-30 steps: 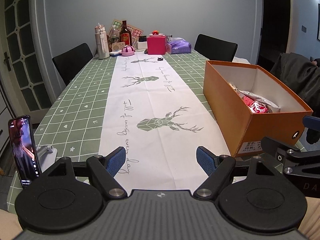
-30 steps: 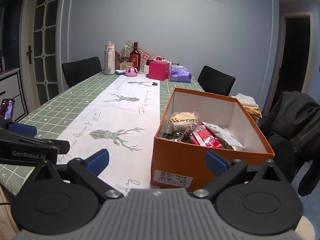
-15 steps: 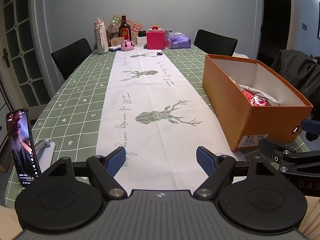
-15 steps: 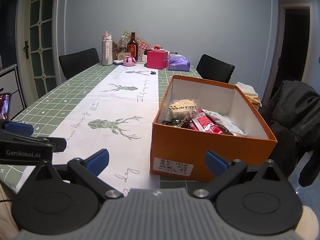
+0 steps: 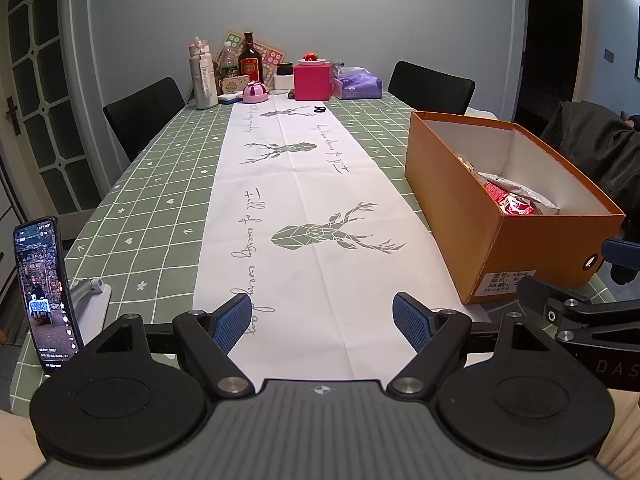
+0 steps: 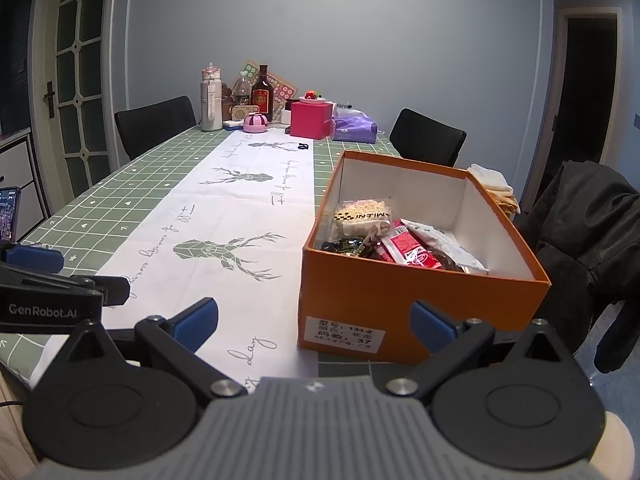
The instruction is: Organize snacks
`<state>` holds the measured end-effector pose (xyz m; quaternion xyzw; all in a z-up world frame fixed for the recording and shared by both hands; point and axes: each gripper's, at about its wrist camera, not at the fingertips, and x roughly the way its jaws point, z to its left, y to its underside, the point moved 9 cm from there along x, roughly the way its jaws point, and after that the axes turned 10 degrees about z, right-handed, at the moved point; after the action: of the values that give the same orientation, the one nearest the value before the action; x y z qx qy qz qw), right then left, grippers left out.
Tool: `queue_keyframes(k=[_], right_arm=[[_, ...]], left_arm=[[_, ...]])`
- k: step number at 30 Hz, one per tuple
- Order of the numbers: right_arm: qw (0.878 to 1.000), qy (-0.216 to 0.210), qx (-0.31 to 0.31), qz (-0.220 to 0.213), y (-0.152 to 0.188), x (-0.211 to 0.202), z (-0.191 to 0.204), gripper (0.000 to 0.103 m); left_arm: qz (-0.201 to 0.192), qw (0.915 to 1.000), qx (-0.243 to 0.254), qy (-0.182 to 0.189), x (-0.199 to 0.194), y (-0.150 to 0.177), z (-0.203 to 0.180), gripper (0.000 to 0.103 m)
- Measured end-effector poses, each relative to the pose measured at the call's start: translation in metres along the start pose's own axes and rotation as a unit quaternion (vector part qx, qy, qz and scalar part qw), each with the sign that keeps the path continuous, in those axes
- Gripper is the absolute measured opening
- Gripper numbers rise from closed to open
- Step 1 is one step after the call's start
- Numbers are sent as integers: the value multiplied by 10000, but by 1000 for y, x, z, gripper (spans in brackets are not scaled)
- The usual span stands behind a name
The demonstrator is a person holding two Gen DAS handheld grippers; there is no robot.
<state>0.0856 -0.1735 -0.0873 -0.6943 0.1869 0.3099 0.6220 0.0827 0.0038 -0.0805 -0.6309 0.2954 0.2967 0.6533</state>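
While both tools gape empty, orange box (image 6: 404, 308) lidless, white inside, crinkled snack packets (image 6: 400, 236) heaped.

From my left gripper (image 5: 322, 322), jaws spread wide and empty at the bottom of the frame, I see the orange box (image 5: 472, 216) of snacks (image 5: 516, 200) at right and a phone (image 5: 42, 292) standing at lower left.

Orange box (image 6: 420, 304); green-checked tablecloth (image 5: 160, 196); white deer-print runner (image 5: 304, 200).
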Motion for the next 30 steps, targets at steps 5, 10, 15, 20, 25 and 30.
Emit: queue_keyframes(k=[5, 10, 15, 20, 25, 30], right_arm=[[10000, 2, 18, 14, -1, 0, -1, 100], [10000, 6, 20, 12, -1, 1, -1, 100], [10000, 1, 33, 40, -1, 2, -2, 100], [10000, 5, 39, 44, -1, 2, -1, 100], [10000, 2, 43, 48, -1, 2, -1, 100], [10000, -6, 59, 61, -1, 2, -1, 100]], left_arm=[[9, 10000, 24, 3, 0, 0, -1, 94], [-6, 10000, 31, 19, 0, -1, -2, 94], [1, 10000, 19, 51, -1, -1, -1, 94], [-2, 10000, 21, 50, -1, -1, -1, 94], [-13, 10000, 48, 67, -1, -1, -2, 94], [-4, 9999, 48, 97, -1, -1, -3, 94]])
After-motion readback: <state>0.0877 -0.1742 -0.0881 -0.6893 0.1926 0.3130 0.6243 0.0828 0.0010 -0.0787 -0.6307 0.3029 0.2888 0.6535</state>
